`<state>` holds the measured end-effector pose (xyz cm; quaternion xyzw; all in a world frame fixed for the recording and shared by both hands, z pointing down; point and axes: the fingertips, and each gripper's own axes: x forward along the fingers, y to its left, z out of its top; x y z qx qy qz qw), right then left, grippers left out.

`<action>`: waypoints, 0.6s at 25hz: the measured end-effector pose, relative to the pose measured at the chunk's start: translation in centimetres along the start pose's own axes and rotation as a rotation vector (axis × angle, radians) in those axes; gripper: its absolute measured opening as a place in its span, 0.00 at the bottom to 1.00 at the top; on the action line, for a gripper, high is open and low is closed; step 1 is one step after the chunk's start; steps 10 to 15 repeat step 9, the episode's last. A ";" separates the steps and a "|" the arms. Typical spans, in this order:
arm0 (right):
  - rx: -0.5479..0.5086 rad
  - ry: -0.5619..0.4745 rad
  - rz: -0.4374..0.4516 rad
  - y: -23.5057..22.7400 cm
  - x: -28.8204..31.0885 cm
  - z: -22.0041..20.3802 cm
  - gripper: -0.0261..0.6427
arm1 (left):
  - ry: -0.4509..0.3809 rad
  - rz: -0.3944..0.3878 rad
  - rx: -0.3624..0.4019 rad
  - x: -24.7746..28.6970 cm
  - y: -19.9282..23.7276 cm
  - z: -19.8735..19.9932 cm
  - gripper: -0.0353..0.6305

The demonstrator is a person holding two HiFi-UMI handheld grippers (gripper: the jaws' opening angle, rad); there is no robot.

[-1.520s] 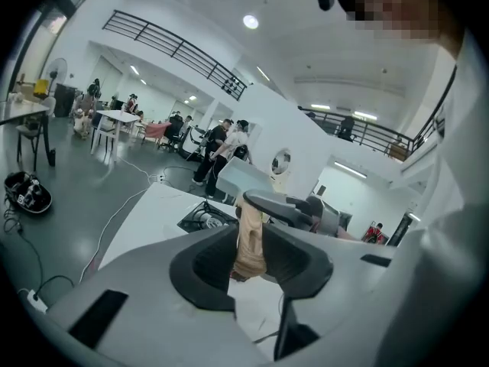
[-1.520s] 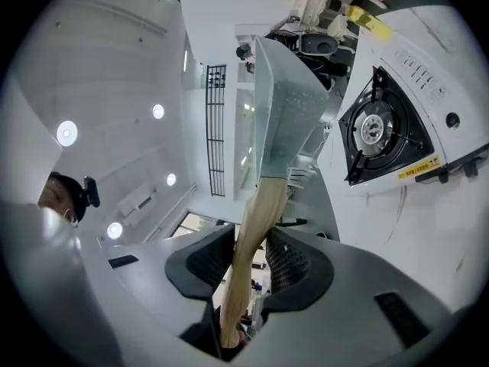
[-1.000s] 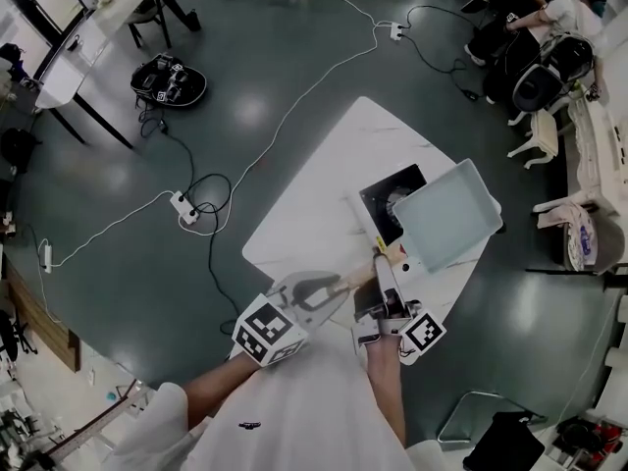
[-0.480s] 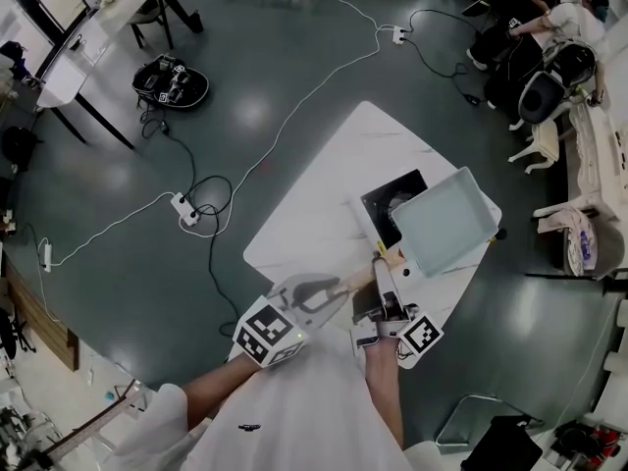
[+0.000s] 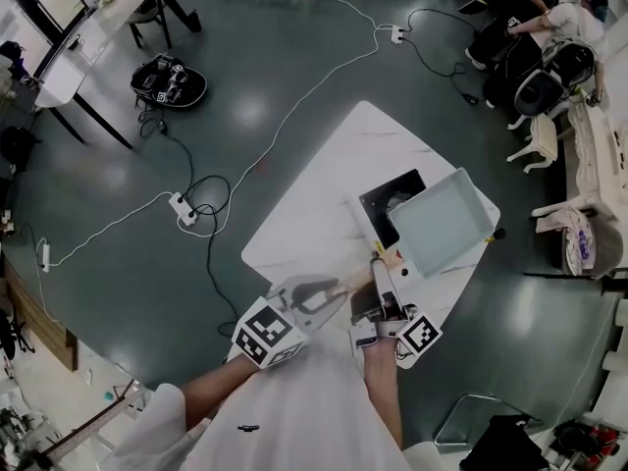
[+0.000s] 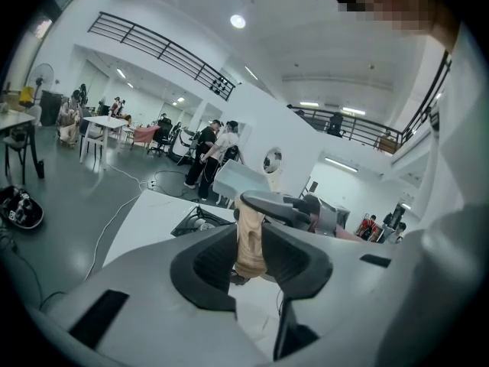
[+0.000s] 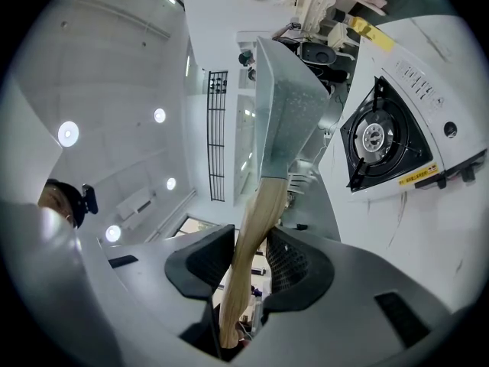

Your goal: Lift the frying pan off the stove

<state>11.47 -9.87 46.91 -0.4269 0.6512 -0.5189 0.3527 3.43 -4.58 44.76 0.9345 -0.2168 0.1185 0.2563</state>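
A square grey frying pan (image 5: 442, 221) with a pale wooden handle (image 5: 390, 258) hangs tilted above the black stove (image 5: 382, 196) on the white table (image 5: 314, 209). My right gripper (image 5: 381, 281) is shut on the handle (image 7: 256, 228), and the pan (image 7: 289, 113) rises beyond its jaws with the stove burner (image 7: 380, 138) off to the right. My left gripper (image 5: 345, 285) reaches in from the left and is shut on the handle's near end (image 6: 250, 239). The pan (image 6: 243, 180) and the stove (image 6: 200, 220) show past the left gripper (image 6: 250, 245).
Cables and power strips (image 5: 183, 207) lie on the dark floor left of the table. Another table (image 5: 88, 37) stands at far left. Chairs and a seated person (image 5: 549, 13) are at upper right. The stove's control strip (image 7: 416, 82) faces the table's edge.
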 end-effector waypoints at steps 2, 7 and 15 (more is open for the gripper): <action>0.002 -0.001 -0.002 0.0 0.0 0.1 0.22 | 0.001 -0.001 0.001 0.1 0.0 0.0 0.20; 0.007 0.017 0.000 -0.3 0.1 -0.3 0.22 | 0.010 0.010 -0.005 -0.1 0.0 -0.4 0.20; 0.007 0.036 -0.006 -0.5 0.1 -0.4 0.22 | 0.012 0.016 -0.009 0.0 0.0 -0.4 0.20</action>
